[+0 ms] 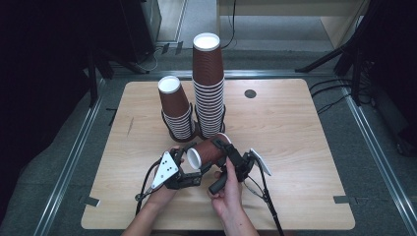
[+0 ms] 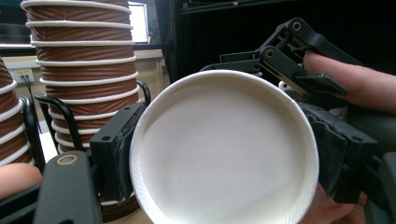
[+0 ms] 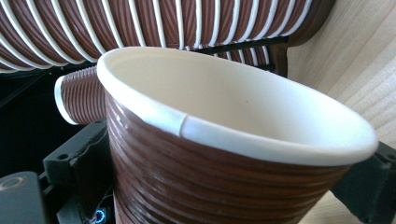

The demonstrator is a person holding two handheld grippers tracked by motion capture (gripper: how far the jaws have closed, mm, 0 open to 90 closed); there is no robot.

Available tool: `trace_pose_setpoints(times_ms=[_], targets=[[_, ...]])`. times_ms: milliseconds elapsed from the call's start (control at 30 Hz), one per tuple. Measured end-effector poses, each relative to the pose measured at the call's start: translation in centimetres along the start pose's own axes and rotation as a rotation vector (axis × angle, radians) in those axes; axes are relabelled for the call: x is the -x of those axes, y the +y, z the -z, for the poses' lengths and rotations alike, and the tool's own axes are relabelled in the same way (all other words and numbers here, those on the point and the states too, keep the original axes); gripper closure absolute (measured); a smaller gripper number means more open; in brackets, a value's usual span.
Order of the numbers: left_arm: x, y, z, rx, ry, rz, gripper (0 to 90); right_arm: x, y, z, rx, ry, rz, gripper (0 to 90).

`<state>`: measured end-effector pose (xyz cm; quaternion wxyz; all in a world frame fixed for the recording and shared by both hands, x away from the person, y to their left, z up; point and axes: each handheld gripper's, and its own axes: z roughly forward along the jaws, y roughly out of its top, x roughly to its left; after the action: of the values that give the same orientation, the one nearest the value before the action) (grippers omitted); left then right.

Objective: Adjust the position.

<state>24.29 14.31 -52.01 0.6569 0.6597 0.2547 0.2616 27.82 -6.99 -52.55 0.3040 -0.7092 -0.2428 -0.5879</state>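
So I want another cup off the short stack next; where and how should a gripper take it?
Grip the top cup of the short stack across its ribbed brown wall, below the white upturned base, coming from the person's side; the tall stack crowds its right.

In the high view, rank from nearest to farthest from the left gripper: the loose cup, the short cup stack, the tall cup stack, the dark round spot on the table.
1. Loose cup: lying sideways, its base between the jaws of the left gripper.
2. Short stack: just behind, left holder.
3. Tall stack: behind, right holder.
4. Dark spot: far right of the stacks.
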Motion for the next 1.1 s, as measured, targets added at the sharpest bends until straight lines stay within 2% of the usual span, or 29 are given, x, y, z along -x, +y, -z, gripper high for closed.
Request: trace_pose_setpoints(times_ms=[233, 533, 700, 1100], targets=[[-0.1, -0.1, 0.0, -0.003, 0.002, 0.008, 21.2, -0.1, -0.2, -0.1, 0.012, -0.008, -0.008, 8.2], [-0.2, -0.2, 0.1, -0.036, -0.021, 0.024, 16.3, -0.1, 0.0, 0.0, 0.038, -0.014, 0.022, 11.7], [-0.5, -0.2, 0.1, -0.042, -0.024, 0.052, 10.2, -0.2, 0.2, 0.2, 0.06, -0.012, 0.068, 12.0], [-0.9, -0.1, 0.5, -0.049, -0.021, 0.079, 8.7, -0.6, 1.0, 1.0, 0.146, -0.032, 0.183, 12.2]])
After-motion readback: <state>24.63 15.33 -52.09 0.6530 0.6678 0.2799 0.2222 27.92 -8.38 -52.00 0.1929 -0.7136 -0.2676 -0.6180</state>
